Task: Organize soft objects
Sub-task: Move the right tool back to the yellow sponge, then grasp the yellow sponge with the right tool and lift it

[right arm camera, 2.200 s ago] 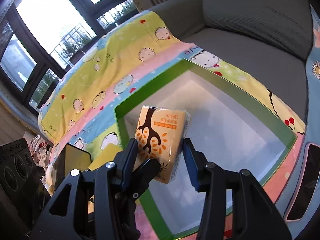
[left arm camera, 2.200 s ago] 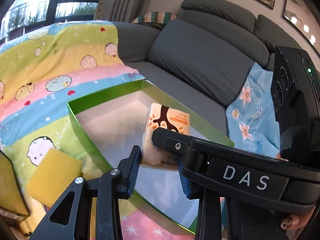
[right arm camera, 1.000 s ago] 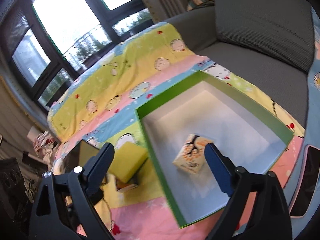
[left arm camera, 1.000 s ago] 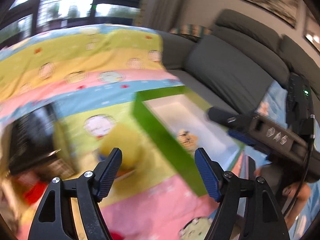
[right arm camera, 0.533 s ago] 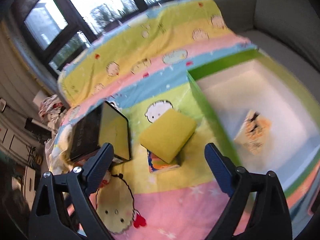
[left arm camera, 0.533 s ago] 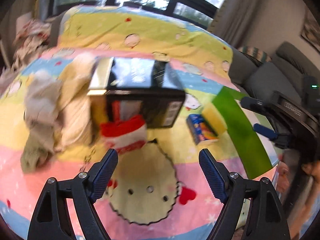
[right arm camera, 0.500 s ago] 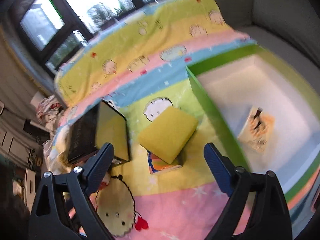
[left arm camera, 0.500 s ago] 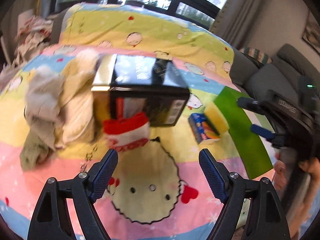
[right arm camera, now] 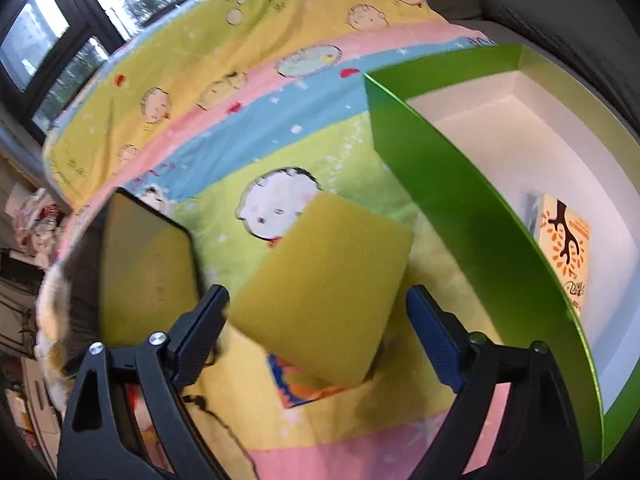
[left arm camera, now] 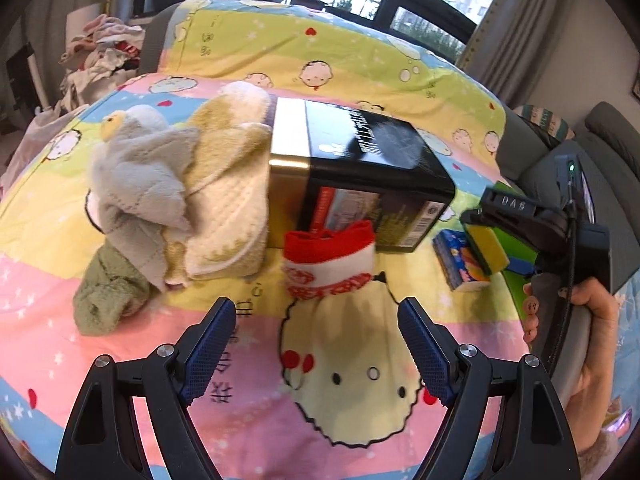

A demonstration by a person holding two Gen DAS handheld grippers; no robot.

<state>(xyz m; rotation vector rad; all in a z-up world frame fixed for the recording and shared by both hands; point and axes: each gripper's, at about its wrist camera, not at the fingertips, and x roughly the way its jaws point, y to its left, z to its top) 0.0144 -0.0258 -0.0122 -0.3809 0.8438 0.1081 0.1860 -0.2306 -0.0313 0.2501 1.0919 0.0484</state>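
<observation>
- Tissue pack [right arm camera: 565, 252] now lies inside the green box [right arm camera: 472, 220], at the right of the right wrist view; both grippers held it over the box a little over two seconds ago, so that item looks done.
- Right gripper [right arm camera: 316, 336] has swung away from the box to the sponge [right arm camera: 324, 292]. Its jaws have just been closing, and the sponge sits between them at lower centre, but the pads are not yet pressing on it, so the grip stays open.
- Sponge rests tilted on a small blue packet [right arm camera: 300, 388], just left of the box's near wall, with the black box [right arm camera: 148, 272] close on its left.
- Left gripper [left arm camera: 316, 344] has turned from the box toward the pile; it is open and empty over the blanket [left arm camera: 248, 380], with the red and white sock [left arm camera: 328, 264] just ahead at centre.
- Towels [left arm camera: 224, 208] and a grey plush toy [left arm camera: 136, 184] lie in the left half of the left wrist view, touching the black box's left side.
- Room: the sponge sits in a narrow gap between the black box and the green wall, so a lift probably goes straight up before crossing the wall to the right.
- Bare blanket around the sock gives the left gripper free approach from below in frame.
- Box floor is mostly bare, with plenty of space.
</observation>
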